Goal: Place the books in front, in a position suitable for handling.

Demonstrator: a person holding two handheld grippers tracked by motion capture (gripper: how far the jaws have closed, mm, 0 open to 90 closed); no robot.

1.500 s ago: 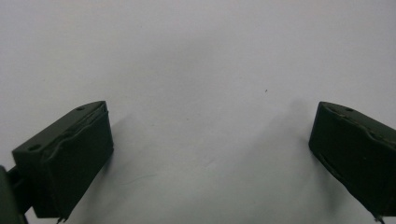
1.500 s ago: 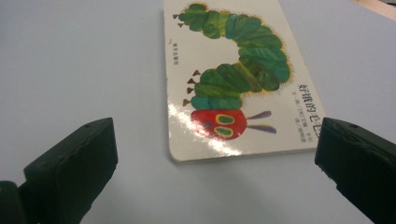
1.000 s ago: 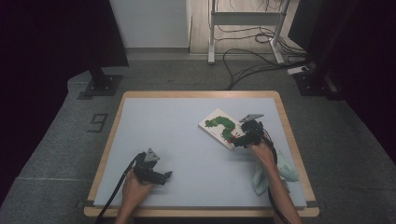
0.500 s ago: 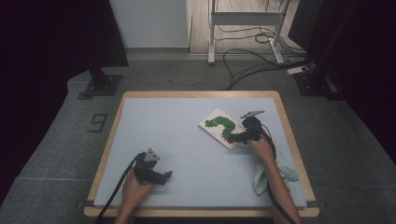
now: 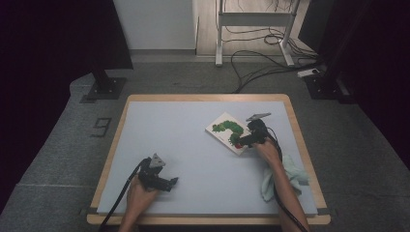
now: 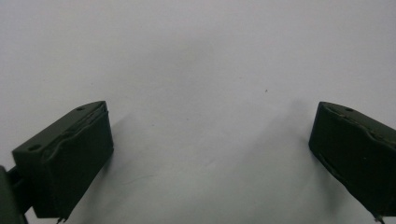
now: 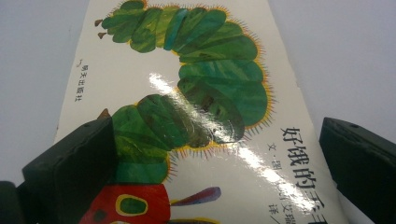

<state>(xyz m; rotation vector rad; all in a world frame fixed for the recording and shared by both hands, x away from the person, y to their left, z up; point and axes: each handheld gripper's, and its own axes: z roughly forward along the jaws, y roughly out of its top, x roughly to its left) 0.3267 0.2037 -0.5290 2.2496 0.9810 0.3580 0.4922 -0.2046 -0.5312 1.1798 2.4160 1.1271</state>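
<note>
While the right gripper [image 7: 215,163] hovers spread, the glossy white book [image 7: 187,121] shows a green caterpillar

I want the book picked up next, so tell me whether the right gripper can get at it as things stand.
Probably yes: the right gripper hangs over the white picture book with the green caterpillar cover, jaws open, with nothing between them and the cover.

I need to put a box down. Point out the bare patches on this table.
The far left of the table, beyond the left gripper, is bare, as is the middle strip between it and the book. The right is crowded: book, right gripper, cloth.
</note>
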